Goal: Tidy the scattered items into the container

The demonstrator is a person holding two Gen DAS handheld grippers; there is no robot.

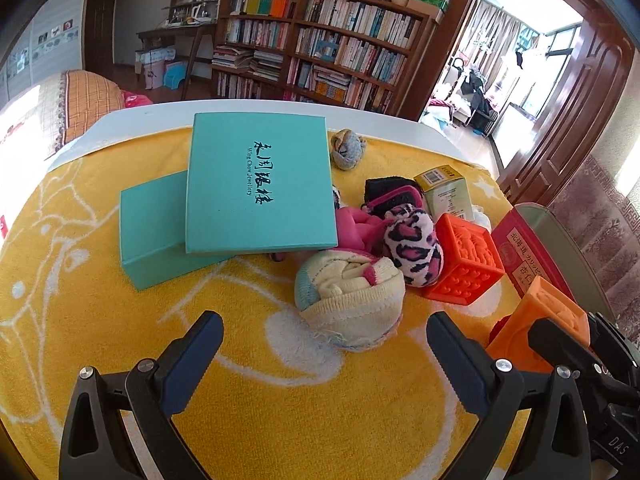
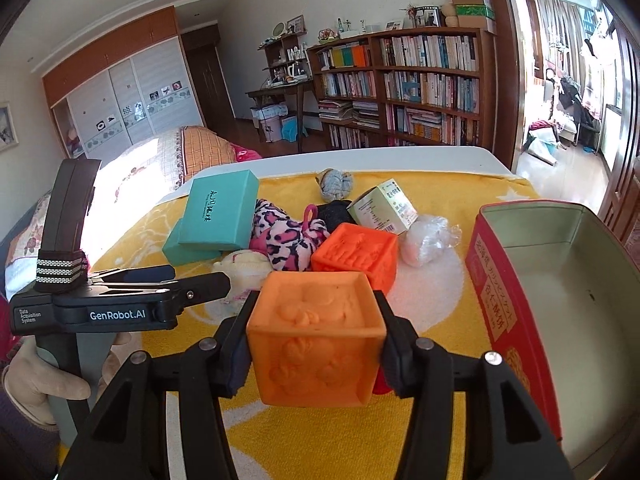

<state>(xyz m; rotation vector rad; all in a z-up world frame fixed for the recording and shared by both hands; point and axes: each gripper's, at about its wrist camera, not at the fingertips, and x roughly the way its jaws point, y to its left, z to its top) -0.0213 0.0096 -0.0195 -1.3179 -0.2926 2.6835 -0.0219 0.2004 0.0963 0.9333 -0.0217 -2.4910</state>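
Your right gripper (image 2: 316, 364) had its fingers (image 2: 236, 364) clenched on the light orange cube (image 2: 316, 332), gripping it by two opposite sides near the front right of the surface (image 2: 320, 440), just left of the tin (image 2: 560, 280). The tin stood open along the right edge, with a red outer wall and a bare pale inside.

Your left gripper (image 1: 324, 344) hung released, its fingers (image 1: 200, 348) spread wide and holding nothing, with the cream sock ball (image 1: 352, 296) lying between and just beyond the tips. In the right view your left gripper (image 2: 180, 284) showed side-on at the left, over the yellow towel (image 2: 440, 280).

The rest lay in a cluster around the middle of the surface. The darker orange cube (image 2: 356, 256) sat just behind the one you held. The leopard sock (image 2: 288, 240) touched its left side. The teal boxes (image 1: 256, 184) were stacked left of centre, the upper one overlapping the lower. A green carton (image 2: 384, 206) lay tilted behind the darker cube, a clear plastic bundle (image 2: 428, 240) beside it. A grey sock ball (image 2: 334, 184) sat near the far edge. A black and pink pouch (image 1: 392, 196) lay behind the leopard sock.
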